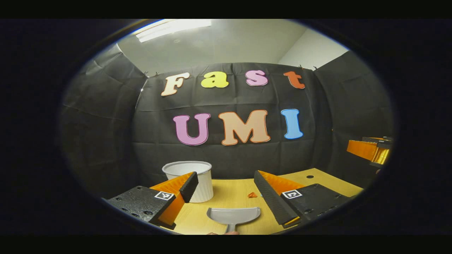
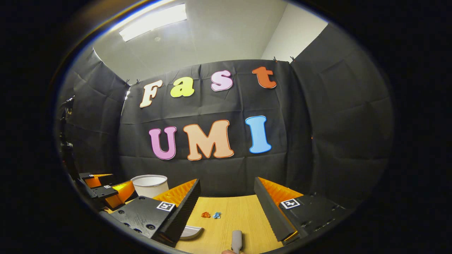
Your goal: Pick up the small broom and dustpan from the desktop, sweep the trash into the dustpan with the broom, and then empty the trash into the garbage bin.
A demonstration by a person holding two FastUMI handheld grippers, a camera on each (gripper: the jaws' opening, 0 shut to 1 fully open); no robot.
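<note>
Hovering: left claw (image 1: pixel 226 197) released, right claw (image 2: pixel 226 208) released
Bench (image 1: pixel 233 197): grey plastic dustpan (image 1: pixel 233 215), white ribbed bin (image 1: pixel 192 180), orange scrap (image 1: pixel 252 194), blue scrap (image 2: pixel 216 215)

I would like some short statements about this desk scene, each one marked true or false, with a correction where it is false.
1. The left gripper is open and holds nothing. True.
2. The grey dustpan lies on the wooden desk between that gripper's fingers in the left gripper view. True.
3. The white garbage bin lies tipped on its side. False: it stands upright at the back of the desk.
4. The right gripper is shut on the broom. False: it is open, and a grey handle lies on the desk below its fingers.
5. Two small pieces of trash, orange and blue, lie side by side on the desk. True.
6. The trash is already in the dustpan. False: it lies on the desk.
</note>
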